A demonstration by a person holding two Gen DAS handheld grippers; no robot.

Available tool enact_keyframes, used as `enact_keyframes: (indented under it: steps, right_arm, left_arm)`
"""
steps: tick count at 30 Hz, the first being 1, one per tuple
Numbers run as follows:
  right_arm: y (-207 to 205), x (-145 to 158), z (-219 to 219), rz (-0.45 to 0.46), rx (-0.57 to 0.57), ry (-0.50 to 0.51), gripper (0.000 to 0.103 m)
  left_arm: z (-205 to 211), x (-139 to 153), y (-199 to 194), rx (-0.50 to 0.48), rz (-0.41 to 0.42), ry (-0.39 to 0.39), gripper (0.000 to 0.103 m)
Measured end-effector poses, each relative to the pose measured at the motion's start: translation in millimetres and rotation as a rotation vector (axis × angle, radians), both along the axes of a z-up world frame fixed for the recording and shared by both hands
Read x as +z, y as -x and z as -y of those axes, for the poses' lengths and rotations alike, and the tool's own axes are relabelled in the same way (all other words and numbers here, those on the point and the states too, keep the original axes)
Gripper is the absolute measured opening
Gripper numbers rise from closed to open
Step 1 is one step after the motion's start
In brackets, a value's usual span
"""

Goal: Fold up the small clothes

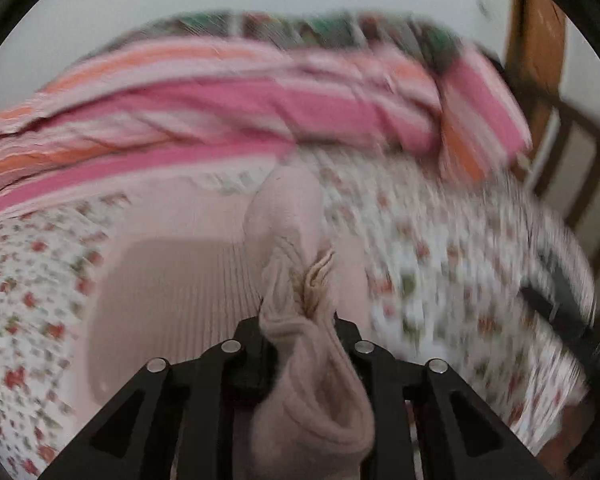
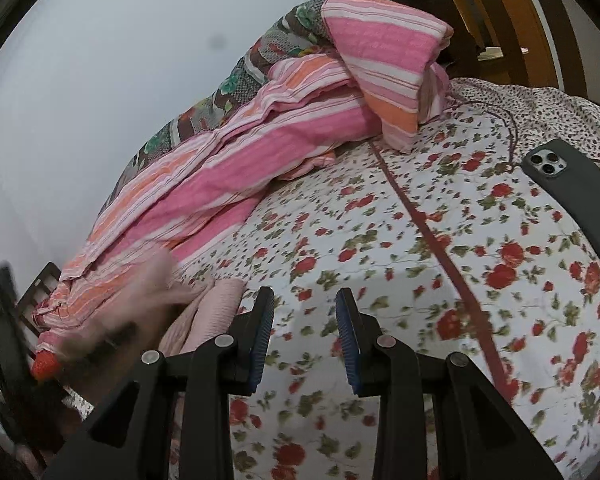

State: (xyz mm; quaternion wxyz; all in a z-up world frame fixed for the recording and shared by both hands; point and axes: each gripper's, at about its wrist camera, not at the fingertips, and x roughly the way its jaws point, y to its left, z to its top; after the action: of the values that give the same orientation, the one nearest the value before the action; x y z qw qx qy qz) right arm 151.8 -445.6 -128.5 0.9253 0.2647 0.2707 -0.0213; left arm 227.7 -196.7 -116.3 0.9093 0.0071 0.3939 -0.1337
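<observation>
in the left wrist view, your left gripper (image 1: 298, 332) was pinched on a bunched part of the pale pink knitted garment (image 1: 180, 280). the cloth ran up out of the jaws and away from you, toward the striped blanket (image 1: 220, 96), while the rest of it lay flat on the flowered sheet (image 1: 440, 248) off to the left of the fingers. the picture was smeared, so i couldn't tell which edge you held.

in the right wrist view, your right gripper (image 2: 305, 340) stood spread and held nothing, hovering over the flowered sheet. the garment (image 2: 216, 308) lay just beside its left finger, so the cloth sat to that gripper's left, nearer your left hand. a phone (image 2: 576, 196) lay well apart on the right.
</observation>
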Motion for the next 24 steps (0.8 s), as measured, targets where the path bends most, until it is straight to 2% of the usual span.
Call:
enact_keyframes:
  steps: [1,2,4,5,7,9,12,14,16,18,20,24]
  right_arm:
    - [0,-1,1,-0.003,0.003,-0.009,0.032]
    - [0,-1,2,-0.004,0.008,-0.016,0.032]
    - [-2,-1,-2,-0.006,0.023,-0.025,0.033]
    - [-3,0,-6,-0.004,0.038,-0.025,0.033]
    - [-7,3,-16,0.003,0.070,-0.024,0.033]
    - [-11,7,-32,0.017,0.125,-0.034,0.036]
    - [-19,13,-60,0.036,0.214,-0.050,0.045]
    - [-24,18,-78,0.056,0.272,-0.069,0.048]
    - [-31,23,-93,0.070,0.322,-0.105,0.056]
    - [-39,28,-106,0.064,0.346,-0.121,0.058]
    - [-54,31,-121,0.039,0.359,-0.094,0.060]
    - [-94,25,-147,-0.081,0.342,0.057,0.061]
  left_arm:
    - [4,-3,7,-0.021,0.034,-0.038,0.027]
    - [3,0,12,-0.037,0.062,-0.041,0.033]
    - [-12,9,18,-0.083,0.063,0.039,0.063]
    - [-21,15,19,-0.079,0.059,0.084,0.068]
    - [-49,25,21,-0.040,0.073,0.143,0.070]
    - [-70,30,20,-0.012,0.084,0.169,0.073]
    - [-110,29,15,0.055,0.101,0.171,0.074]
    - [-139,24,11,0.113,0.104,0.135,0.074]
    - [-163,18,4,0.138,0.096,0.122,0.074]
    - [-189,11,-4,0.171,0.084,0.123,0.074]
    - [-210,6,-16,0.189,0.080,0.124,0.074]
    - [-224,1,-45,0.206,0.091,0.055,0.074]
